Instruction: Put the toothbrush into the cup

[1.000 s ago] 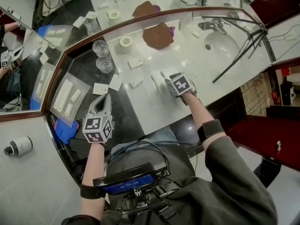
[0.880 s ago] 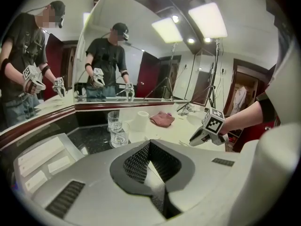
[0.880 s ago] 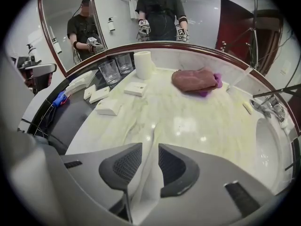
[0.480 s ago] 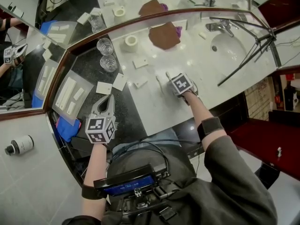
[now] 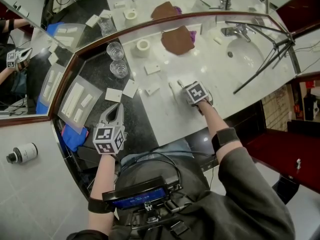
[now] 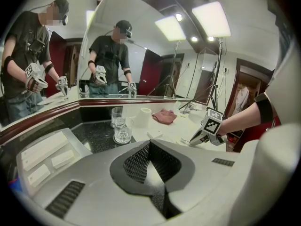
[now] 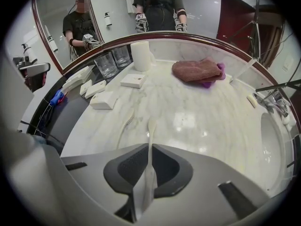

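A person stands at a curved counter [image 5: 165, 119] before a mirror, holding a gripper in each hand. The right gripper [image 7: 149, 150] points steeply down at the white marble. Its jaws have just been closing and now pinch the handle of a white toothbrush [image 7: 150, 131] between the pads. The brush's far end reaches out toward the mirror, low over the marble; whether it touches the surface cannot be told. A second brush [image 7: 124, 126] lies loose on the marble just to its left.

The left gripper [image 6: 149, 143] is held over the dark left part of the counter, its jaws pressed together with nothing between them.

A glass cup [image 5: 119, 69] stands on that dark part near the mirror, well apart from the held toothbrush, with another glass [image 5: 115, 50] just behind it. Nearby sit small white boxes [image 7: 104, 99], a white roll [image 7: 140, 49] and a brown cloth [image 7: 197, 70]. The sink [image 5: 245, 49] is at the far right
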Demonstrator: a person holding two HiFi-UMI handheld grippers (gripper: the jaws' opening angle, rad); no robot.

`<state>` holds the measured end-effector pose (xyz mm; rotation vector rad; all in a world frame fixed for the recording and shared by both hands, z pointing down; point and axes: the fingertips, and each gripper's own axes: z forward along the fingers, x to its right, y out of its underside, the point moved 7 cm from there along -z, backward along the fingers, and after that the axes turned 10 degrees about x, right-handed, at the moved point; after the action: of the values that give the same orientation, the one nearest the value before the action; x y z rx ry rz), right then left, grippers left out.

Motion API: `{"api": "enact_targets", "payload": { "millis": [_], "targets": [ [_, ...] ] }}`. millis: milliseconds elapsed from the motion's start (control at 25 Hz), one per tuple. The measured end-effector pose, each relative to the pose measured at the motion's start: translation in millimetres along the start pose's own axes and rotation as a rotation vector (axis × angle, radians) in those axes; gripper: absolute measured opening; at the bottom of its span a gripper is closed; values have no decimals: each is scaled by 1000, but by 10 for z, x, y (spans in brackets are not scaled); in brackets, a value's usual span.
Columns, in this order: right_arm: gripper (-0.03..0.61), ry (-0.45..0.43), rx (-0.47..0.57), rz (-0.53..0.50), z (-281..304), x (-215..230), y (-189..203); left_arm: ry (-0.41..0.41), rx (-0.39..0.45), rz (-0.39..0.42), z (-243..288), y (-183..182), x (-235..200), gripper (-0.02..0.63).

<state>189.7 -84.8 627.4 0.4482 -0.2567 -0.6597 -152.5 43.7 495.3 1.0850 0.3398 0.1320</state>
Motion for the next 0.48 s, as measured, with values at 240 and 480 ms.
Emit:
{"api": "enact_targets", "payload": {
  "millis": [240,480],
  "targets": [
    [44,9,46,11,-133,4,-45,8,6,4,9,-10,37,0],
    [44,33,149,44,-402,-42,-117,35,2,6,26,-23,115,0]
  ]
}}
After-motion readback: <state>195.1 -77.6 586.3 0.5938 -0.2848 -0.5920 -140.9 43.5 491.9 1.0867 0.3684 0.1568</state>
